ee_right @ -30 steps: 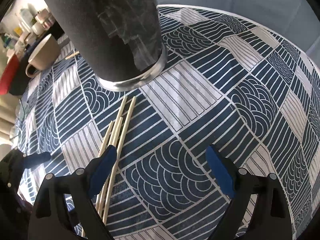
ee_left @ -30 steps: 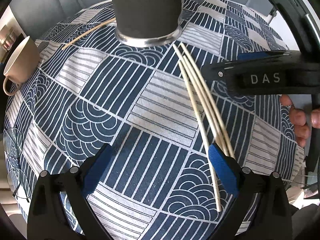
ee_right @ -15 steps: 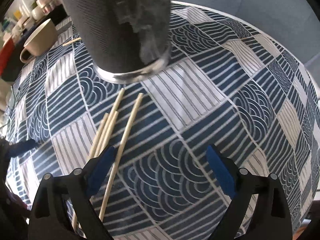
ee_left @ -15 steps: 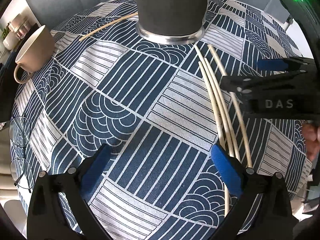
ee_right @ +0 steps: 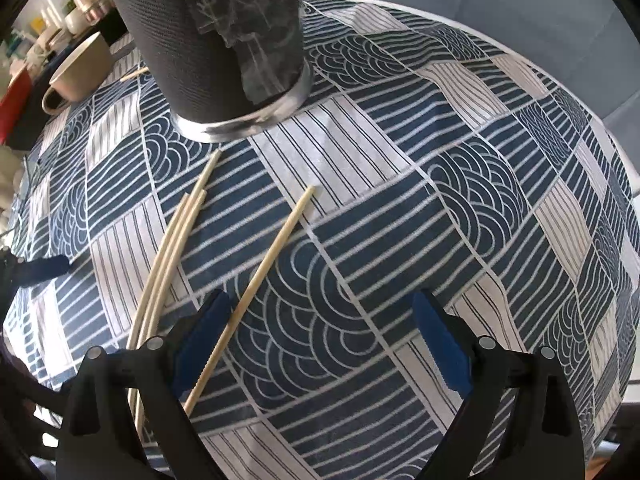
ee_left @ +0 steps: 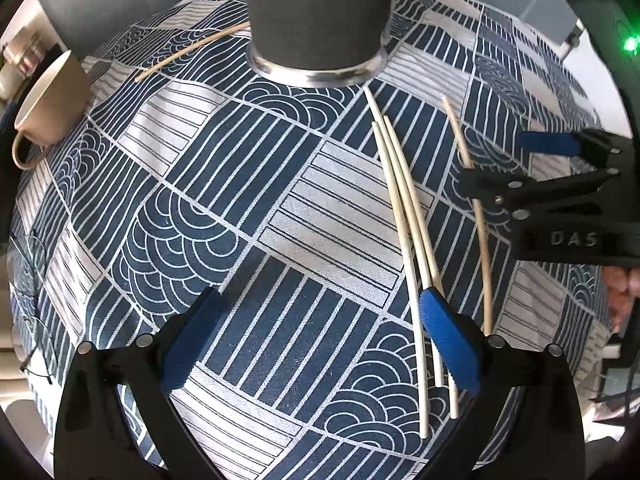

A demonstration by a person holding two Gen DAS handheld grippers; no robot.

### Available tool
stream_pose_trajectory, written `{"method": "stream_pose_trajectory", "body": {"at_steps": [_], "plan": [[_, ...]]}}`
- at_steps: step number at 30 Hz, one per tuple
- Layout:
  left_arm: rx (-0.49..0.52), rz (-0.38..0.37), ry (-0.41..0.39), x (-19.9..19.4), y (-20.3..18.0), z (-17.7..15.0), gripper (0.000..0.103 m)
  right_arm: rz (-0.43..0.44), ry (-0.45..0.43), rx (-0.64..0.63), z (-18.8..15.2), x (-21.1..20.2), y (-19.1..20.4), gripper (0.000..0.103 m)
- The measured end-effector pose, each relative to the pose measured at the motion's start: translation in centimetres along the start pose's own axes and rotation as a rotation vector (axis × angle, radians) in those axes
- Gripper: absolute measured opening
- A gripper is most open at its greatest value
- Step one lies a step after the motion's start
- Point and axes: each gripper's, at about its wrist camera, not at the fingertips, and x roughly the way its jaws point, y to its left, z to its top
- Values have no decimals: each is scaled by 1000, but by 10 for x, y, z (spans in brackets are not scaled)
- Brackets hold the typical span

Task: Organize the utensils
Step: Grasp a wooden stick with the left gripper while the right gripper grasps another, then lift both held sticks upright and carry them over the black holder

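Note:
A dark mesh utensil holder with a metal base ring stands on the patterned cloth; it also shows in the right wrist view. Three pale chopsticks lie side by side in front of it, also seen in the right wrist view. A fourth chopstick lies apart to their right, also in the right wrist view. A fifth chopstick lies left of the holder. My left gripper is open, its right finger over the three sticks. My right gripper is open, its left finger over the single stick.
A beige cup lies on its side at the far left, also in the right wrist view. Eyeglasses rest at the cloth's left edge. Jars and a red object stand beyond the cup.
Both grippers have drawn back from the holder. One chopstick has separated from the bundle and now lies apart to the right. Both grippers stay open.

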Motion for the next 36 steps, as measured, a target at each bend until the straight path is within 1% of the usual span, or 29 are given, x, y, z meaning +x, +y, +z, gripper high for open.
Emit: {"method": "stream_pose_trajectory", "body": {"at_steps": [2, 3, 4, 5, 7, 8, 9, 10, 11, 12, 14, 15, 17, 19, 21, 24, 26, 27, 28, 30, 33, 36], "plan": [[19, 23, -9, 2, -3, -2, 99, 6, -2, -9, -1, -2, -3, 80], [20, 21, -12, 2, -2, -2, 99, 9, -2, -18, -1, -3, -4, 73], [19, 20, -13, 3, -3, -1, 99, 12, -3, -26, -3, -6, -2, 64], [21, 20, -12, 3, -3, -1, 98, 18, -1, -42, -4, -9, -1, 58], [23, 16, -11, 3, -1, -1, 98, 23, 5, -64, -7, -14, 0, 36], [25, 15, -14, 2, 0, -2, 96, 24, 7, -66, -10, -16, 0, 32], [24, 14, -16, 0, 3, -3, 95, 23, 8, -67, -11, -17, 0, 24], [21, 15, -17, 0, 4, -3, 90, 21, 10, -70, -14, -19, -3, 14], [12, 18, -20, -1, 4, -2, 82, 16, 14, -70, -16, -20, -6, 9], [-2, 21, -20, -5, 10, -4, 77, 7, 15, -69, -19, -21, -9, 5], [-17, 25, -10, -9, 18, -4, 52, 2, 19, -61, -23, -22, -17, 5], [-23, 24, -3, -11, 24, -4, 45, 4, 23, -55, -24, -22, -21, 4], [-51, 23, 15, -13, 40, -4, 14, 7, 38, -45, -26, -23, -28, 4], [-86, -5, 45, -14, 53, -4, 5, 31, 45, 0, -29, -24, -39, 4], [-106, -28, 65, -15, 64, -5, 5, 45, 42, 44, -32, -25, -49, 4], [-123, -44, 85, -19, 72, -10, 5, 87, 35, 100, -36, -30, -64, 4], [-166, -91, 80, -28, 81, -10, 5, 119, 19, 137, -36, -39, -74, 4], [-174, -97, 70, -32, 84, -10, 5, 131, 16, 157, -36, -41, -78, 4], [-178, -94, 54, -40, 87, -8, 5, 155, 12, 187, -35, -45, -83, 4], [-167, -62, 25, -54, 91, -3, 5, 176, -3, 205, -30, -50, -88, 4], [-155, -52, -14, -73, 94, 8, 5, 217, -32, 218, -19, -62, -87, 4], [-133, -40, -54, -89, 96, 24, 5, 264, -85, 233, -4, -80, -88, 4]]}}
